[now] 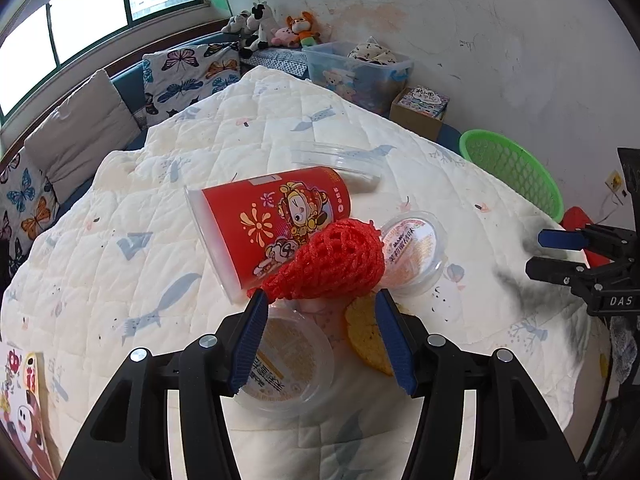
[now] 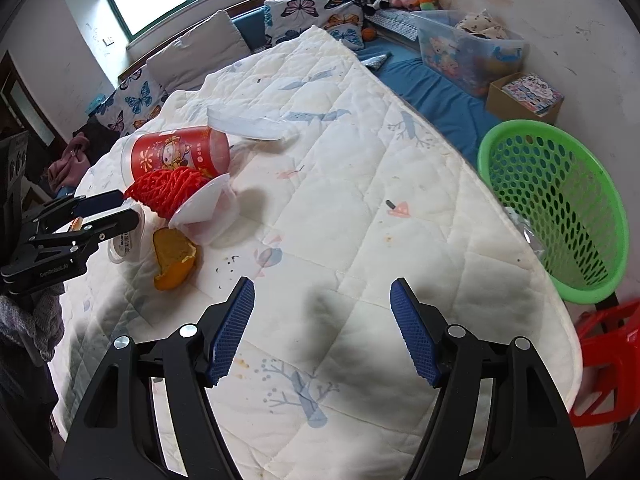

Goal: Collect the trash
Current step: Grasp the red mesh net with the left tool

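Trash is piled on the white quilt (image 1: 120, 240): a red printed cup (image 1: 272, 224) on its side, a red foam net (image 1: 336, 264) leaning on it, a clear labelled tub (image 1: 416, 256), a second clear tub (image 1: 292, 364), an orange peel (image 1: 364, 336) and a clear lid (image 1: 340, 164). My left gripper (image 1: 320, 296) is open above the second tub, its fingertips at the net's lower edge and pressing on nothing. My right gripper (image 2: 323, 286) is open over bare quilt, right of the pile. A green basket (image 2: 560, 208) stands past the quilt's right edge.
A red plastic stool (image 2: 604, 360) stands under the basket. A clear storage box of toys (image 2: 468, 52) and a cardboard box (image 2: 524, 96) sit on the blue mat behind. Butterfly pillows (image 1: 188, 76) line the window side.
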`<state>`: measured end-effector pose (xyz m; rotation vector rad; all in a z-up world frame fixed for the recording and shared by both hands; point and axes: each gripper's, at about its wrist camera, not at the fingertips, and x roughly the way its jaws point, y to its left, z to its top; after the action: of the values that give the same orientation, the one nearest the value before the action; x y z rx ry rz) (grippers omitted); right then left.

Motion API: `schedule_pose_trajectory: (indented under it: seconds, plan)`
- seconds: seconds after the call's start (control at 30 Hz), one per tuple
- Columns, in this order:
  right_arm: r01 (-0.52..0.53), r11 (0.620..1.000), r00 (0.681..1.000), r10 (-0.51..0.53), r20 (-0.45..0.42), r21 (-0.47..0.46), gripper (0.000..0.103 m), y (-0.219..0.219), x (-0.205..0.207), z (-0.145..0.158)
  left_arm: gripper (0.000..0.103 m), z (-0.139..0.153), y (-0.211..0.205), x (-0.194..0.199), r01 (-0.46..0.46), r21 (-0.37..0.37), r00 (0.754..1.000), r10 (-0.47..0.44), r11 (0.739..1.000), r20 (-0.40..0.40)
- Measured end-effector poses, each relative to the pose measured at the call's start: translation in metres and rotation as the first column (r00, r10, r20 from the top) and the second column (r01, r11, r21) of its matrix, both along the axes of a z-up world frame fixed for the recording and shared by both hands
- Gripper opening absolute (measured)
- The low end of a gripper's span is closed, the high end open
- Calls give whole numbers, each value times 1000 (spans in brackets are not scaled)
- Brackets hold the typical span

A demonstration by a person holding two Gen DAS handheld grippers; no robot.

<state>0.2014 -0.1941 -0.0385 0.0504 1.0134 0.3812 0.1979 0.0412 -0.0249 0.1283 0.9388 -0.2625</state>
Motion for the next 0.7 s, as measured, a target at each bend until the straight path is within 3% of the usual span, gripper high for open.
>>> schedule_pose_trajectory:
  seconds: [0.43,0.7]
  plan:
    - [-79,997,997,79,0,24,71,42,13,-3,54,8,5,0,40,21,999,-40,999,20]
    - [-137,990,991,136,9,21,71,72,21,-6,43,-7,6,11,75,-5,997,-75,997,-18]
